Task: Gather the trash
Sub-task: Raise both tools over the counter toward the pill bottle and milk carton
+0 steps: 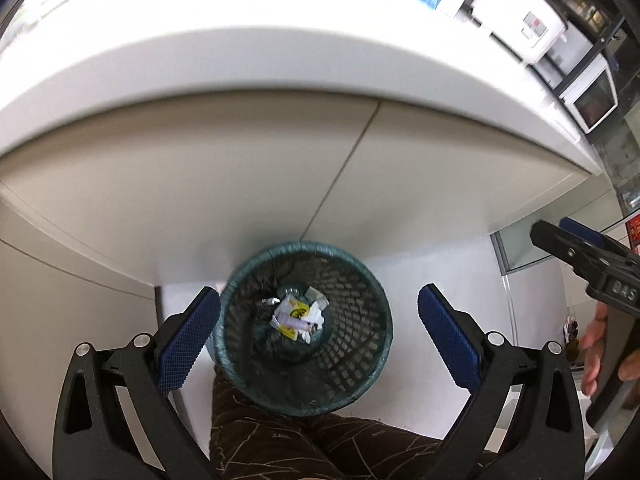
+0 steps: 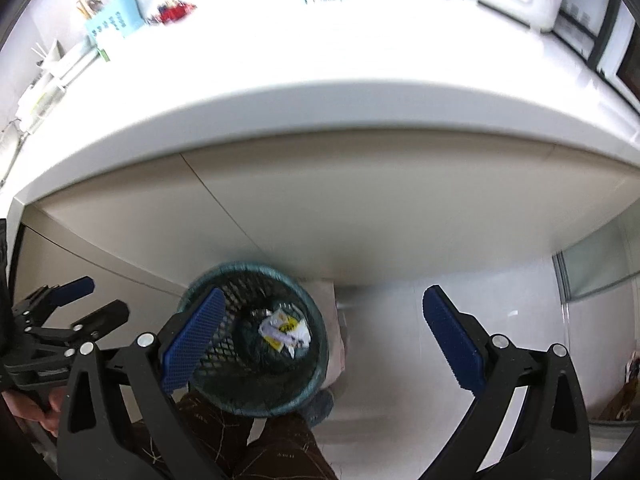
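Two handheld grippers point steeply down at a round wire-mesh wastebasket [image 1: 306,328] standing on a pale floor against a white counter [image 1: 280,68] with a thick rounded edge. The left gripper [image 1: 318,332] has its jaws spread wide, nothing between them; its fingers [image 1: 188,344] are black plastic faced with blue, fine-ribbed pads. The basket, lined with a dark bag, sits below and between these fingers. Crumpled wrappers [image 1: 298,318], white with yellow and lilac print, lie at its bottom. The right gripper [image 2: 324,338] is likewise wide and empty; the basket lies beneath its left finger [image 2: 192,338]. A leg in brown patterned trousers [image 1: 280,440] stands just beside the basket.
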### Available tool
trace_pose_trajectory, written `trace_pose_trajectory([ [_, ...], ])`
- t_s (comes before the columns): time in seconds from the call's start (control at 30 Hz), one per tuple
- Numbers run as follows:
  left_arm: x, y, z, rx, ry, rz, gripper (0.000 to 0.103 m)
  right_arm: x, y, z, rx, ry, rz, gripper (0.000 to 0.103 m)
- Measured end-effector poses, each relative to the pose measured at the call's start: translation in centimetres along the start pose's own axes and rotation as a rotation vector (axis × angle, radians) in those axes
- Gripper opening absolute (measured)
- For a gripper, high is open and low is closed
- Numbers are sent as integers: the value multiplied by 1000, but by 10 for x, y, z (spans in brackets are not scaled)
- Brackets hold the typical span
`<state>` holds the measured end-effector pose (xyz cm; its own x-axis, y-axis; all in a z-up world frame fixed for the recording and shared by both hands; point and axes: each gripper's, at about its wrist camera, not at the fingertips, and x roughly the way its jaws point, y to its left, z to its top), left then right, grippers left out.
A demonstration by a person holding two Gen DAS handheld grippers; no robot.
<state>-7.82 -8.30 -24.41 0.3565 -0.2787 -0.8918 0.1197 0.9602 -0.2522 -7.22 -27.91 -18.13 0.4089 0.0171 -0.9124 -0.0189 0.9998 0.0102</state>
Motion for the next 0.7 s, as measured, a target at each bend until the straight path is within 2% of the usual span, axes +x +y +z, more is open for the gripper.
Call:
trace_pose_trajectory([
  [0.23, -44, 5, 26, -18, -87, 15, 97, -31, 13, 34, -17, -95, 30, 95],
  [0.4, -72, 7, 50, -20, -135, 57, 97, -52, 23, 58, -25, -157, 50, 95],
  [0.7, -116, 18, 96, -19, -221, 79, 97, -80, 28, 103, -25, -238, 58, 95],
])
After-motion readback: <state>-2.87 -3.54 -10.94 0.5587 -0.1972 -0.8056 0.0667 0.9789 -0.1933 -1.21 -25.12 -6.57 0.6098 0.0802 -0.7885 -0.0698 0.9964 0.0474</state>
